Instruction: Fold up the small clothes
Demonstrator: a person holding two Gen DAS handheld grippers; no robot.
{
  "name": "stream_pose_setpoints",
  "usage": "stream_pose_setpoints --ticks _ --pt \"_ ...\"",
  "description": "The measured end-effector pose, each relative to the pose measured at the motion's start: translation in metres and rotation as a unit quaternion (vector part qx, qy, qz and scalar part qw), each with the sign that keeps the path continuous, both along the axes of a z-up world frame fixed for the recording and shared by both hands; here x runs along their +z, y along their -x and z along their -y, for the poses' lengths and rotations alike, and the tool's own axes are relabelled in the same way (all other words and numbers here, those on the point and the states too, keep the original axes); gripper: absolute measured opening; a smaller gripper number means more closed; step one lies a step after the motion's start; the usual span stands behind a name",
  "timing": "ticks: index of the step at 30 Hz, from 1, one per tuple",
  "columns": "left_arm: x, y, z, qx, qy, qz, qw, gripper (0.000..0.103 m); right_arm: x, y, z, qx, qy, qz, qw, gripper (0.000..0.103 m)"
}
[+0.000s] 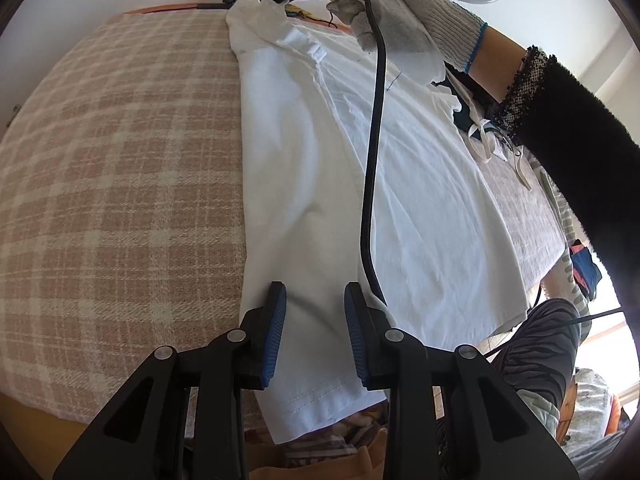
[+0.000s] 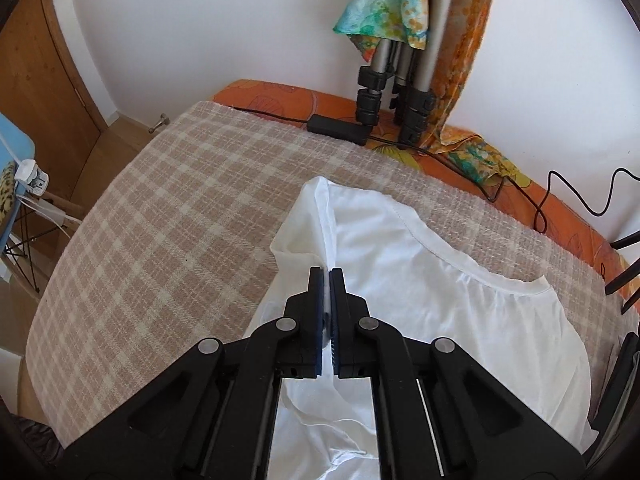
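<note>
A white T-shirt (image 1: 420, 200) lies lengthwise on a pink-and-cream plaid blanket (image 1: 120, 160). My left gripper (image 1: 315, 292) is over the shirt's near hem, its blue pads apart, with flat cloth under and between them but not pinched. At the far end a gloved hand (image 1: 400, 4) holds the other tool by the shirt's shoulder. In the right wrist view my right gripper (image 2: 328, 276) is shut on a raised fold of the T-shirt (image 2: 400, 264) near the sleeve, left of the neckline. A thin strip of white cloth shows between its pads.
A black cable (image 1: 374, 140) hangs across the shirt from the gloved hand. More small garments (image 1: 488, 136) lie at the right. Tripod legs (image 2: 384, 92), a black power adapter (image 2: 336, 128) and a colourful scarf (image 2: 380, 4) stand at the blanket's (image 2: 180, 208) far edge. A chair (image 2: 12, 160) is at the left.
</note>
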State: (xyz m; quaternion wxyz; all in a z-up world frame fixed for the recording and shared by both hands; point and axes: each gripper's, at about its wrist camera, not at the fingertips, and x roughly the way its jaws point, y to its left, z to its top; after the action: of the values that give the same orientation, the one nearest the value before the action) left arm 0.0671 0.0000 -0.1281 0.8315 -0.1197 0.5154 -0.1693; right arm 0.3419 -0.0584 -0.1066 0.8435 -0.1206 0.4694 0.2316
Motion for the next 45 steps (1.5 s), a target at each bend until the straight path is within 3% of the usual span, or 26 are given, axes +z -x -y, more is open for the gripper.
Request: stream_pose_setpoints --ticks 3,10,11,12,14,15,19,22,27,29,32,34,36,39,43,44,45 --pt "0.0 0.0 0.001 -0.001 -0.001 0.0 1.0 0.03 -0.006 -0.019 0.033 -0.059 0.002 0.0 0.998 0.004" --pt "0.001 0.002 0.005 -0.003 -0.006 0.003 1.0 0.033 -0.015 -0.031 0.069 -0.111 0.009 -0.006 0.994 0.004" --pt "0.001 0.002 0.005 -0.004 -0.006 0.003 1.0 0.034 -0.012 -0.03 0.071 -0.114 0.007 -0.008 0.993 0.012" --pt "0.002 0.003 0.006 -0.004 -0.005 0.002 1.0 0.034 -0.009 -0.027 0.074 -0.116 0.003 -0.006 0.993 0.029" --pt "0.003 0.006 0.009 -0.014 0.005 -0.001 0.9999 0.035 0.004 -0.018 0.081 -0.118 -0.005 0.01 0.993 0.052" --pt "0.002 0.01 0.012 -0.023 0.011 -0.004 0.9997 0.035 0.012 -0.013 0.084 -0.115 -0.012 0.014 0.993 0.054" --pt "0.0 0.027 0.024 -0.078 0.052 -0.02 0.9954 0.035 0.045 0.013 0.1 -0.107 -0.043 0.019 0.993 0.054" --pt "0.005 0.045 0.029 -0.099 0.041 -0.001 0.9943 0.035 0.074 0.043 0.118 -0.096 -0.057 0.032 0.993 0.054" --pt "0.011 0.06 0.014 -0.059 0.049 0.015 0.9969 0.035 0.122 0.098 0.167 -0.096 -0.101 0.048 0.989 0.056" --pt "0.014 0.062 0.013 -0.048 0.032 0.033 0.9978 0.035 0.136 0.124 0.188 -0.104 -0.115 0.053 0.987 0.056" --pt "0.022 0.064 0.018 -0.039 -0.044 0.073 0.9956 0.035 0.144 0.165 0.214 -0.105 -0.126 0.054 0.985 0.056" --pt "0.024 0.063 0.016 -0.025 -0.07 0.085 0.9936 0.035 0.14 0.194 0.225 -0.098 -0.124 0.054 0.986 0.056" --pt "0.017 0.059 0.006 -0.004 -0.077 0.065 0.9949 0.038 0.129 0.226 0.232 -0.09 -0.122 0.045 0.987 0.056" --pt "0.002 0.053 -0.007 0.017 -0.046 0.025 0.9985 0.038 0.101 0.268 0.226 -0.062 -0.131 0.011 0.989 0.056" --pt "0.0 0.055 -0.009 0.019 -0.02 0.021 0.9994 0.036 0.056 0.313 0.193 -0.013 -0.151 -0.049 0.987 0.055" --pt "0.0 0.055 -0.01 0.02 -0.01 0.016 0.9996 0.033 0.044 0.321 0.181 0.001 -0.155 -0.067 0.986 0.053" --pt "0.0 0.056 -0.011 0.022 -0.001 0.011 0.9997 0.023 0.032 0.327 0.169 0.012 -0.156 -0.083 0.984 0.051"
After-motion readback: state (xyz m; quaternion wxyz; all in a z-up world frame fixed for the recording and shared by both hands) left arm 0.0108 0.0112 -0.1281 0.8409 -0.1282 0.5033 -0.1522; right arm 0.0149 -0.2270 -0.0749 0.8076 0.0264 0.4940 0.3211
